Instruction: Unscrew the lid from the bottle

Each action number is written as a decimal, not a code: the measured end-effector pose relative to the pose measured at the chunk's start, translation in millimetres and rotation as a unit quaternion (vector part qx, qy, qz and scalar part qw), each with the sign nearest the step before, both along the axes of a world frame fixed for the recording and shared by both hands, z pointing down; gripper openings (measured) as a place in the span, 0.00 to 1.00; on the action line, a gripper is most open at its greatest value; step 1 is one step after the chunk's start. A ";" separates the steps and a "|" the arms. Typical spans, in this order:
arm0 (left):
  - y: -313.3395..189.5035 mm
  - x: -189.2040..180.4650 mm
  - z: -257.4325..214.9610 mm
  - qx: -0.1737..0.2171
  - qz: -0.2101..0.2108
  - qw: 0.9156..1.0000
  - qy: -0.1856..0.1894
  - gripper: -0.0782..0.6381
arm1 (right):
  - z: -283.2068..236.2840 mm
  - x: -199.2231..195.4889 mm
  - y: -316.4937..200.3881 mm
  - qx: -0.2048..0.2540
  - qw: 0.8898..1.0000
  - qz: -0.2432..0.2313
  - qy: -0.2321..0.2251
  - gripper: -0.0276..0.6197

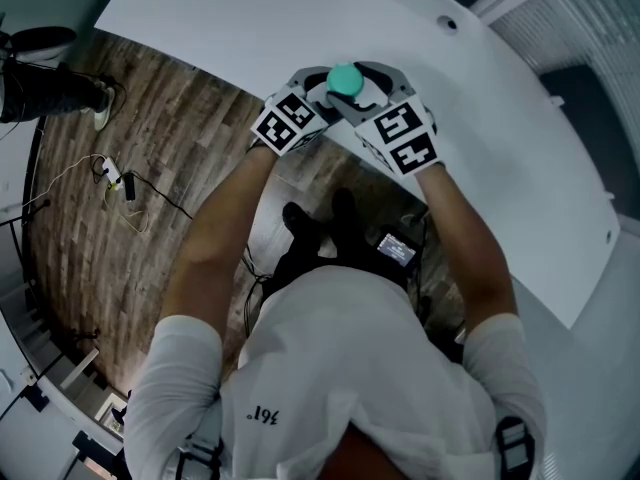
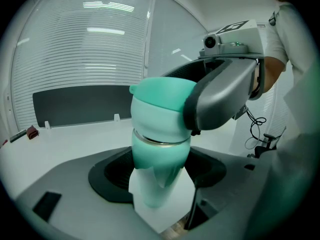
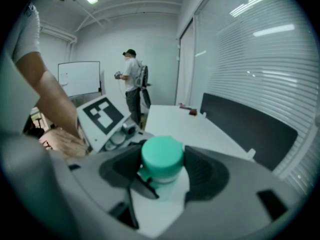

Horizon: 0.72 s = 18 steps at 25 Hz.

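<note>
Your left gripper (image 2: pixel 156 180) is closed round the body of the bottle (image 2: pixel 159 159), jaws pressed to either side. That keeps the bottle upright in the air and should stop it spinning when you twist above. Your right gripper (image 3: pixel 161 170) has its jaws drawn in on the lid (image 3: pixel 161 154), one dark pad at each flank. It comes in from the opposite side, so the two tools meet nose to nose and each wrist has room to turn. A thin metal ring (image 2: pixel 160 143) shows between lid and body, and the lid looks seated, so I judge the unscrewing barely begun, if at all. You hold all this just over the near edge of the white table (image 1: pixel 250 18), with wood floor (image 1: pixel 130 128) under your arms and cables (image 1: pixel 115 180) lying on it. Beyond the table run a dark panel (image 2: pixel 80 104) and window blinds (image 2: pixel 85 39). Farther off in the room a person (image 3: pixel 132 81) stands beside a whiteboard (image 3: pixel 79 78)
</note>
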<state>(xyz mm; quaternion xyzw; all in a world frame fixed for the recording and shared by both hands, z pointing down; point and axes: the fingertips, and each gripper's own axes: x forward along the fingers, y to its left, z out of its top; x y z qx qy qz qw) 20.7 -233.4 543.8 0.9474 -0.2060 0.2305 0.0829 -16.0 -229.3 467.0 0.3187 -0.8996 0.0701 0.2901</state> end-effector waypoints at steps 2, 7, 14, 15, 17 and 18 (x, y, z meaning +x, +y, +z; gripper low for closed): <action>0.3 0.2 -0.6 0.000 -0.002 1.000 0.000 0.57 | -0.2 0.2 0.3 0.000 1.000 0.001 0.000 0.48; 0.4 0.4 2.0 -0.002 -0.006 1.000 0.000 0.57 | -0.9 1.2 0.8 -0.003 1.000 0.007 -0.007 0.48; -0.4 0.3 -1.1 0.001 -0.013 1.000 0.005 0.57 | -16.4 5.9 -3.3 -0.003 0.999 0.029 -0.039 0.48; -0.4 0.2 -1.2 0.002 -0.014 1.000 0.005 0.57 | -16.9 6.6 -3.6 -0.006 0.999 0.032 -0.042 0.48; -0.5 0.1 -0.6 0.003 -0.017 1.000 0.004 0.57 | -17.5 7.4 -3.5 -0.009 0.998 0.035 -0.047 0.48; -0.4 -0.2 0.2 0.003 -0.018 1.000 0.003 0.57 | -17.2 7.8 -3.1 -0.010 0.998 0.036 -0.048 0.48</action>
